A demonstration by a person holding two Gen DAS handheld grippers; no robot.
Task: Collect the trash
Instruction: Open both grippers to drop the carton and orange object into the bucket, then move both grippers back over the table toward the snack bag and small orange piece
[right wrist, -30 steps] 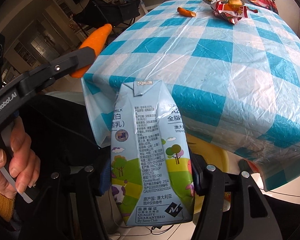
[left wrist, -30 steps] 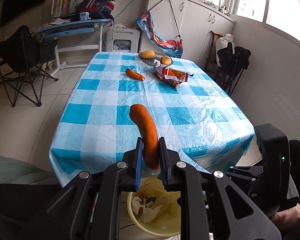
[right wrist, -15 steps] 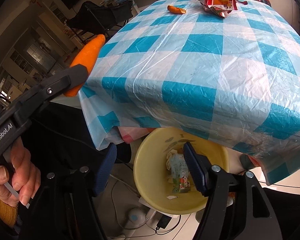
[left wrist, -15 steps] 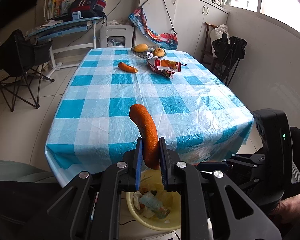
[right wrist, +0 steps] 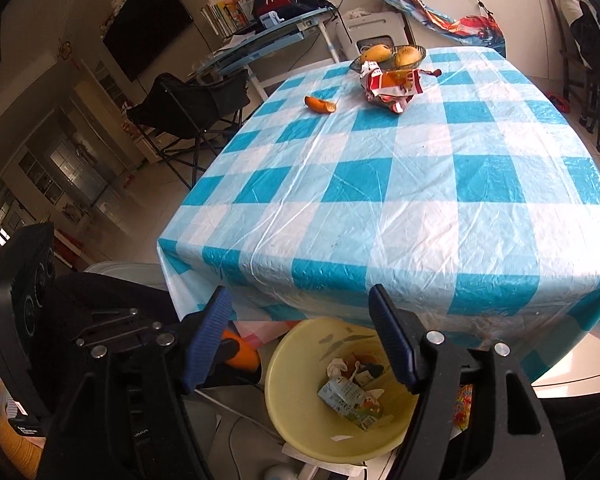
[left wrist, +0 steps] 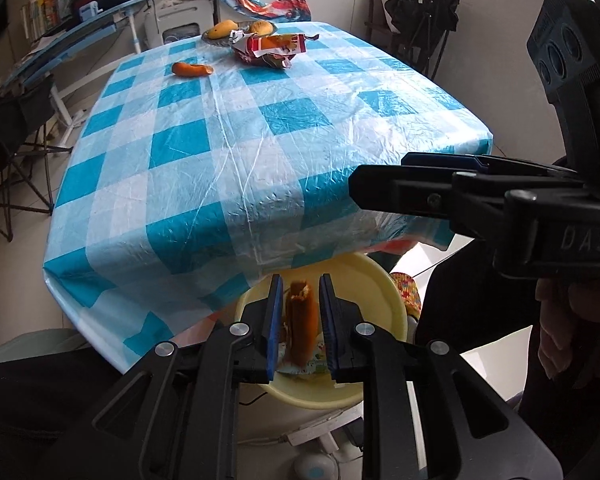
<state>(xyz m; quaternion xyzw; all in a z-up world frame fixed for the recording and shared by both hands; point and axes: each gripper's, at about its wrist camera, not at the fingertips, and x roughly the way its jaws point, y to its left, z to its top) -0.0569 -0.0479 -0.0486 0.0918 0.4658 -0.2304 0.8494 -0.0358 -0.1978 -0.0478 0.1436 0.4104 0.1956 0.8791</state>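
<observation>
The orange carrot piece (left wrist: 301, 326) stands upright between the blue pads of my left tongs (left wrist: 299, 330), bitten end up, directly above the yellow trash bin (left wrist: 384, 300). The pads sit narrowly either side of it, with a sliver of gap showing, so I cannot tell whether they grip it. From my right wrist view the same carrot piece (right wrist: 242, 354) shows at 9 o'clock of the bin, poking out from the left tongs.

My right tongs (right wrist: 300, 340) are spread wide and hold nothing, poised over the yellow trash bin (right wrist: 296, 392). Inside it lies a milk carton (right wrist: 350, 400) among crumpled paper scraps (right wrist: 336, 368).

The bin sits on the floor, tucked partly under the near edge of the desk (right wrist: 400, 200) with its blue-and-white checked cover. Toward 12 o'clock on the desk lie another carrot piece (right wrist: 320, 105), a red snack wrapper (right wrist: 392, 85) and, just behind it, a bowl of mangoes (right wrist: 388, 56).
</observation>
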